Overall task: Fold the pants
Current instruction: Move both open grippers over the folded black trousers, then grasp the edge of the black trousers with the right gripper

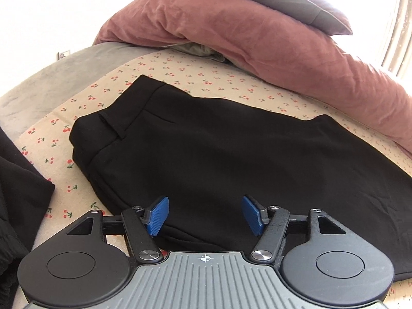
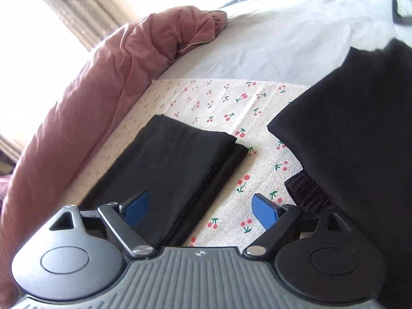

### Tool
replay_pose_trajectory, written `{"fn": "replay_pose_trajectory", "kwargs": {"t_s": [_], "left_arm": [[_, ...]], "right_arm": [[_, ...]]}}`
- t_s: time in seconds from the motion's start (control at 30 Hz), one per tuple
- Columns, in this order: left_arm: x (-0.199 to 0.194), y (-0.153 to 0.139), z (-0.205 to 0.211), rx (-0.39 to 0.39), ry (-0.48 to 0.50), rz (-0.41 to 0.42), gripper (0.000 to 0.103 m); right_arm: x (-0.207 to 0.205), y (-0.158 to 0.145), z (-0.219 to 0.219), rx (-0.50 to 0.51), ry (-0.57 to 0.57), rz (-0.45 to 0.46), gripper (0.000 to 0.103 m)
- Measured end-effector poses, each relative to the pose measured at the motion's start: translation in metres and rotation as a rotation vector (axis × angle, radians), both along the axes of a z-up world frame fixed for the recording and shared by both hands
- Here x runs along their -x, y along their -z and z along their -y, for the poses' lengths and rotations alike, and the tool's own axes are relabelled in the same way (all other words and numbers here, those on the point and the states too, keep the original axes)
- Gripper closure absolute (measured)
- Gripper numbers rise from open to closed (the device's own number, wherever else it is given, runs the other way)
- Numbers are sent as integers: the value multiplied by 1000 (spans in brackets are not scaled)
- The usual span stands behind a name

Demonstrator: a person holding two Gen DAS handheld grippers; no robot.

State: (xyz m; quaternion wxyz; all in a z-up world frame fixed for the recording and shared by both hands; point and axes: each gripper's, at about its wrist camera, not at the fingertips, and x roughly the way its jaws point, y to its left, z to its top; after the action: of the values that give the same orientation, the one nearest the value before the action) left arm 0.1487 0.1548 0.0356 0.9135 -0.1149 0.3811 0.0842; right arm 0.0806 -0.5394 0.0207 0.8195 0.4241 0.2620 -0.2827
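We note both wrist views sit low and close over the bed [image 1: 61, 118], sharing the cherry sheet [image 2: 231, 103] and pink duvet [image 1: 257, 38].

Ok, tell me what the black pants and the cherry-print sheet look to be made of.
Black pants: smooth matte woven cloth, probably a polyester blend, lying flat with crisp seams.
Cherry-print sheet: likely cotton, with a visible weave and a dull finish.

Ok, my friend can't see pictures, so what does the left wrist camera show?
Black fabric pants, folded flat, lie on a cream bedsheet printed with red cherries. The left gripper hovers at their near edge, blue-padded jaws open and holding nothing. A rumpled pink duvet is bunched up behind.
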Motion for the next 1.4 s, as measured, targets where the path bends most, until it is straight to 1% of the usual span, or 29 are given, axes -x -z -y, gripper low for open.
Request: {"fn": "replay_pose_trajectory", "kwargs": {"t_s": [0.03, 0.1, 0.23, 0.3, 0.4, 0.47, 0.53, 0.57, 0.6, 0.63, 0.7, 0.73, 0.8, 0.87, 1.0, 1.13, 1.2, 1.3, 1.33, 1.37, 1.4], "left_arm": [[0, 0, 4, -2, 15, 0, 38], [-2, 3, 10, -3, 27, -8, 38], [-4, 8, 15, 29, 56, -16, 38], [-4, 10, 16, 30, 61, -26, 38], [-7, 15, 15, 36, 53, -51, 38], [-8, 17, 14, 33, 43, -54, 38], [-9, 17, 15, 23, 40, -58, 38], [-9, 17, 16, 20, 40, -59, 38], [-9, 17, 16, 15, 40, -59, 38], [-9, 17, 17, 10, 41, -59, 38], [-9, 17, 17, 10, 40, -60, 36], [-9, 17, 17, 13, 38, -60, 36], [-9, 16, 16, 24, 38, -59, 35], [-8, 15, 14, 37, 39, -59, 35], [-8, 13, 9, 77, 28, -60, 35], [-8, 12, 5, 114, 17, -62, 35], [-8, 11, 4, 131, 10, -62, 35], [-8, 11, 3, 153, 5, -63, 35], [-8, 11, 3, 157, 4, -63, 35], [-8, 11, 2, 162, 2, -63, 35], [-8, 11, 1, 167, 1, -62, 35]], "right_arm": [[5, 1, 4, -29, 22, 26, 22], [9, 5, 7, -52, 48, 52, 28], [2, 11, 7, -79, 43, 94, 29], [-3, 14, 7, -88, 60, 94, 29], [-14, 16, 12, -67, 70, 85, 30], [-18, 16, 14, -60, 77, 82, 32], [-25, 17, 19, -32, 68, 59, 42], [-29, 17, 20, -19, 62, 45, 51], [-30, 18, 22, -13, 62, 39, 57], [-30, 21, 24, -12, 69, 43, 60], [-27, 25, 27, -24, 88, 45, 81], [-25, 26, 28, -32, 90, 49, 83], [-22, 26, 28, -45, 81, 64, 96], [-23, 21, 25, -34, 82, 68, 98], [-33, 0, 4, 91, 46, 49, 99], [-48, -30, -30, 277, -34, 25, 99], [-59, -48, -58, 384, -100, 33, 99], [-83, -75, -126, 577, -276, 66, 99], [-93, -81, -163, 673, -378, 71, 99], [-99, -82, -192, 735, -457, 74, 99], [-105, -79, -231, 799, -572, 75, 99]]}}
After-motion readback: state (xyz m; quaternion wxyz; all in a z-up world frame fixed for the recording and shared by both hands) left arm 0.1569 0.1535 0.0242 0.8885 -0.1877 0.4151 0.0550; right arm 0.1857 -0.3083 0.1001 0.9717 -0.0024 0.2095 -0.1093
